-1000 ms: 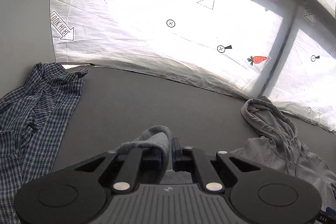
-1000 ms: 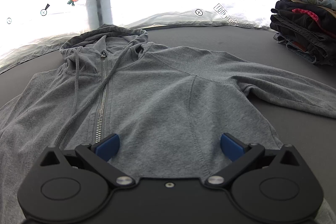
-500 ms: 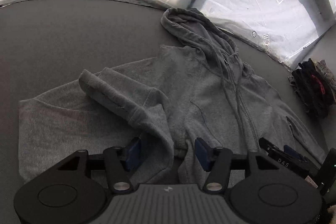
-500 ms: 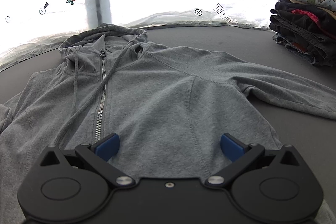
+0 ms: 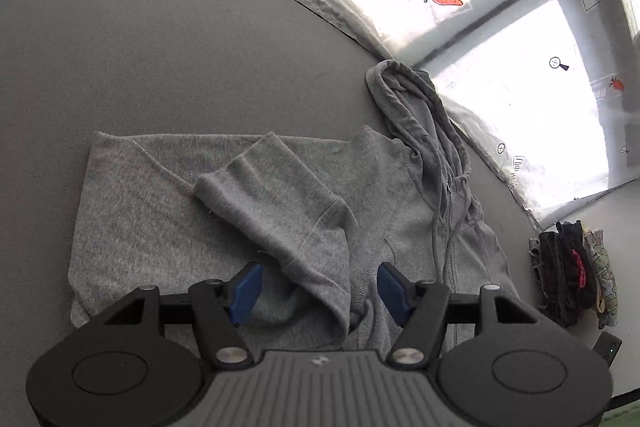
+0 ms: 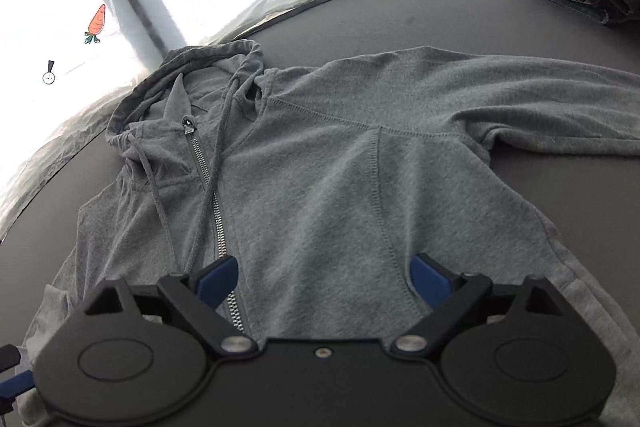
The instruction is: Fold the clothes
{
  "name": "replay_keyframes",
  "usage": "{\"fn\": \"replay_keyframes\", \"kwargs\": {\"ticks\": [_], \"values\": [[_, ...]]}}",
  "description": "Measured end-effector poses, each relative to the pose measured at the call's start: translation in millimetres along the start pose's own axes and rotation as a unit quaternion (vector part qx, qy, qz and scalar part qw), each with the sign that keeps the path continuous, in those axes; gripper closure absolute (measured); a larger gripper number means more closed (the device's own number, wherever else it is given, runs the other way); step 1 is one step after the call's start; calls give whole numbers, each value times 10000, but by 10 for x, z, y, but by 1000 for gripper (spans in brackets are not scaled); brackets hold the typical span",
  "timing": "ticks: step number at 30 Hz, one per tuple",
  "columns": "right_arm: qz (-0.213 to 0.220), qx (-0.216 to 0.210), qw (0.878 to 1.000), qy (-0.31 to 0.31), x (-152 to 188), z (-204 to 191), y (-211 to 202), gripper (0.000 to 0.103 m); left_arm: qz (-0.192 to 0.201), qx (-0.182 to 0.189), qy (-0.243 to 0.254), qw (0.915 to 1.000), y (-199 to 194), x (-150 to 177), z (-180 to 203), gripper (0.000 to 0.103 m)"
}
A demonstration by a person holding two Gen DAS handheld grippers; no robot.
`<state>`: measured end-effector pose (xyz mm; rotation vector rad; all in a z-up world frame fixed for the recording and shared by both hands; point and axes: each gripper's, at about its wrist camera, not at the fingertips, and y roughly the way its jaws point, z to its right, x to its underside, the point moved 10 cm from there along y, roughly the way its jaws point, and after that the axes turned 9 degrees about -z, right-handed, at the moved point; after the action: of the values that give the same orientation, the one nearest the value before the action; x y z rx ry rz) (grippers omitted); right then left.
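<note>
One sleeve (image 5: 276, 211) is lying folded across the grey zip-up cotton hoodie (image 6: 320, 179); the other sleeve (image 6: 520, 99) is waiting. The left gripper (image 5: 318, 287) fingers are opening off the cloth, and the right gripper (image 6: 324, 279) fingers are narrowing, gripping nothing.

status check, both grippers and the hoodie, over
Left gripper opening, folded sleeve lying loose between fingers. Right gripper closing, empty, over hoodie. Nothing blocking.
</note>
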<state>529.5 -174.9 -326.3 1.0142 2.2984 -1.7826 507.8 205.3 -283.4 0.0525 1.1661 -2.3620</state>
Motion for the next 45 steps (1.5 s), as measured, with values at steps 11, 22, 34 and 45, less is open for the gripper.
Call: {"fn": "replay_keyframes", "kwargs": {"ticks": [11,22,34,45], "values": [[-1830,-3198,8855,2829,414,-943,33,73,444,-38,-976,9942,-296,-62,-577,38],[-3317,-3391,8165,3291,1136,-1894,295,67,458,71,-1134,9925,-275,-20,-699,38],[-3302,-2673,8262,3701,1318,-2139,503,61,452,289,-1236,9909,-256,-17,-747,38],[-3365,-2273,8389,3625,1338,-2239,642,90,277,-249,-560,9977,-186,-30,-619,37]]}}
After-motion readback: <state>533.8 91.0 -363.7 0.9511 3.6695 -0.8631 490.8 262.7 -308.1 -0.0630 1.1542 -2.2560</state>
